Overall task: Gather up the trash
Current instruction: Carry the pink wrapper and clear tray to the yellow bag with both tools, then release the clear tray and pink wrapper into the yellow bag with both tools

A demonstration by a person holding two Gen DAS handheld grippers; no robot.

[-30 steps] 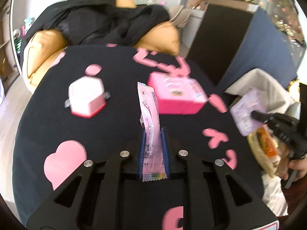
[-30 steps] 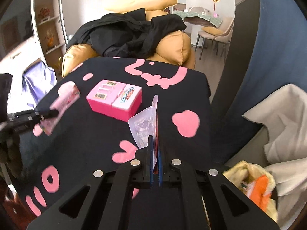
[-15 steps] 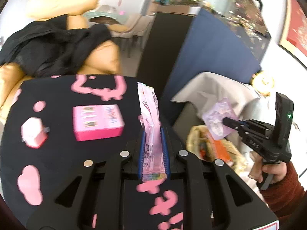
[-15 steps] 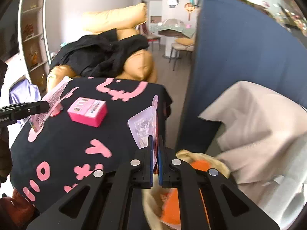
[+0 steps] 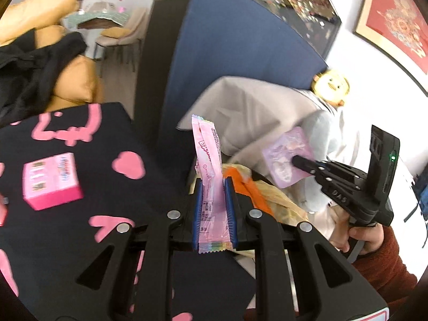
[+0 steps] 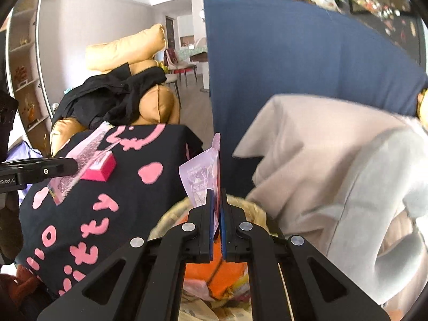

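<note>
My left gripper [image 5: 214, 184] is shut on a long pink snack wrapper [image 5: 210, 165] and holds it upright at the right edge of the black table [image 5: 67, 240], over the trash bag [image 5: 278, 203]. My right gripper [image 6: 217, 195] is shut on a pale purple foil packet [image 6: 202, 176] right above the same bag [image 6: 214, 275], which holds orange and yellow wrappers. The right gripper and its packet [image 5: 287, 160] show in the left wrist view; the left gripper's finger [image 6: 40, 171] and its wrapper [image 6: 77, 163] show at the left of the right wrist view.
A pink box [image 5: 50, 182] lies on the black cloth with pink shapes. A beige and grey cloth pile [image 6: 334, 165] sits right of the bag. A blue panel [image 5: 227, 61] stands behind. An orange sofa with black clothes [image 6: 120, 99] is beyond the table.
Both grippers have swung right, away from the table middle toward the trash bag, each still holding its wrapper. The bag now lies directly under the right gripper.
</note>
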